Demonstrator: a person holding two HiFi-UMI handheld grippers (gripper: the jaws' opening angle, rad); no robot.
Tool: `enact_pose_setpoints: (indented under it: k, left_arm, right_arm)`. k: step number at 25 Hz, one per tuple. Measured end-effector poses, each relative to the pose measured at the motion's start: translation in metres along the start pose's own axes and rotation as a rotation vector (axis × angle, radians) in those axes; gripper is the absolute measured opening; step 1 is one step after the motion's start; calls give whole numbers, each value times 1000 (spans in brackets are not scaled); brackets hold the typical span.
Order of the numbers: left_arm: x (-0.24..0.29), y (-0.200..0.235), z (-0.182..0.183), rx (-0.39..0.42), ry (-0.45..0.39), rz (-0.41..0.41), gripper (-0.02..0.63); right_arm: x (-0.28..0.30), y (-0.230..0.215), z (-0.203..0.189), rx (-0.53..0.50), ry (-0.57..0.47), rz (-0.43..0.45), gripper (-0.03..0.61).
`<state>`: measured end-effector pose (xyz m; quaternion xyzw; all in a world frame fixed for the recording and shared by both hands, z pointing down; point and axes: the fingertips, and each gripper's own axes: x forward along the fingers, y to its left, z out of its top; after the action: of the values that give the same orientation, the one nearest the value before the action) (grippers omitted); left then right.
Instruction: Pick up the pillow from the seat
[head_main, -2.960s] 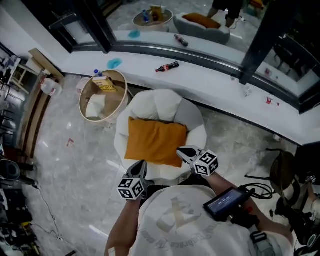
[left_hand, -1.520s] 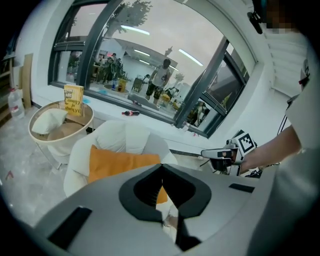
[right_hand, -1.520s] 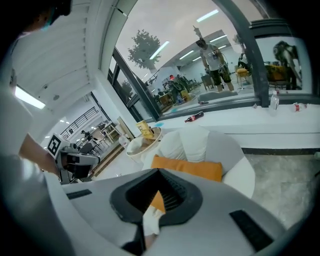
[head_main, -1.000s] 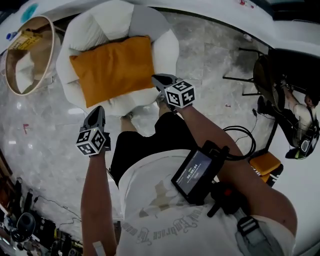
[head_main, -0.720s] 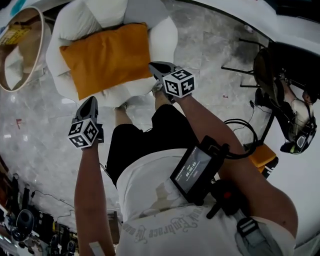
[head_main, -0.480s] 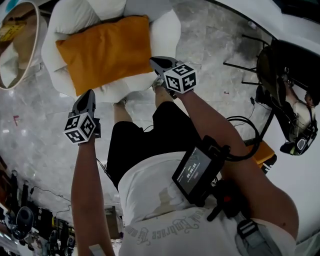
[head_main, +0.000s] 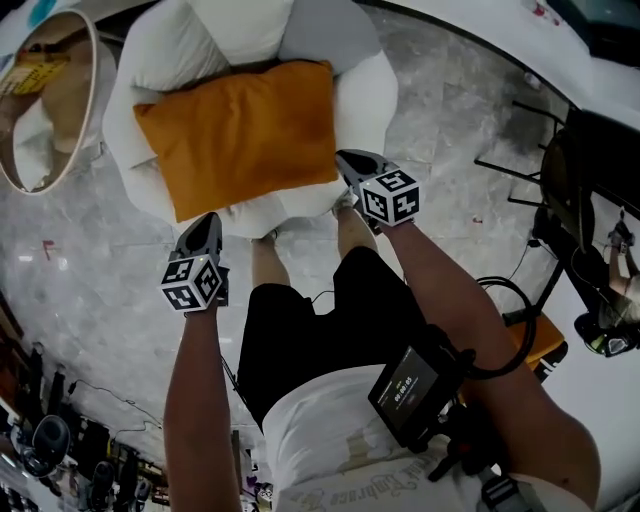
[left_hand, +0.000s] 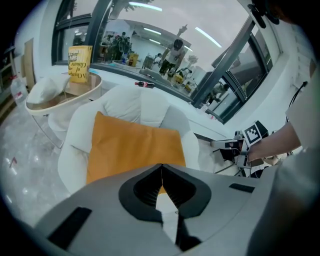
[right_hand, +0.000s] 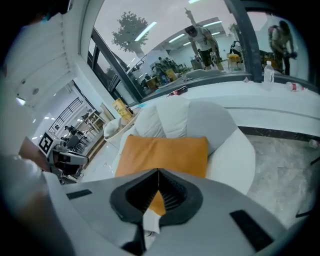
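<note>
On the white seat lies an orange pillow; near the seat's front, left tool and right tool are pressed together, empty.

I wear a white shirt with grey print and black shorts. A black screen trails a black cable. My left gripper and right gripper are grey, with black-and-white square markers.
</note>
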<state>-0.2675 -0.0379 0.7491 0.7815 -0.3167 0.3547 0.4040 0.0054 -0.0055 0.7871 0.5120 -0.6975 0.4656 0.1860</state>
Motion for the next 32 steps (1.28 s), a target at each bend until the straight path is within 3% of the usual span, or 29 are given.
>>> enact_pose_setpoints:
  k: [11, 14, 20, 24, 32]
  left_arm:
    - [44, 43, -30, 2, 102, 42, 14]
    - [55, 56, -38, 0, 135, 59, 52]
    - [73, 91, -39, -13, 158, 103, 132]
    - [83, 111, -33, -25, 147, 133, 152]
    - [96, 152, -24, -55, 163, 164, 284]
  right_arm:
    - [49, -29, -28, 62, 52, 21, 17]
    - [60, -36, -37, 99, 72, 43, 20]
    - [80, -53, -50, 123, 135, 28, 137]
    - [89, -63, -61, 148, 178, 7, 197]
    - [119, -85, -66, 199, 232, -52, 266]
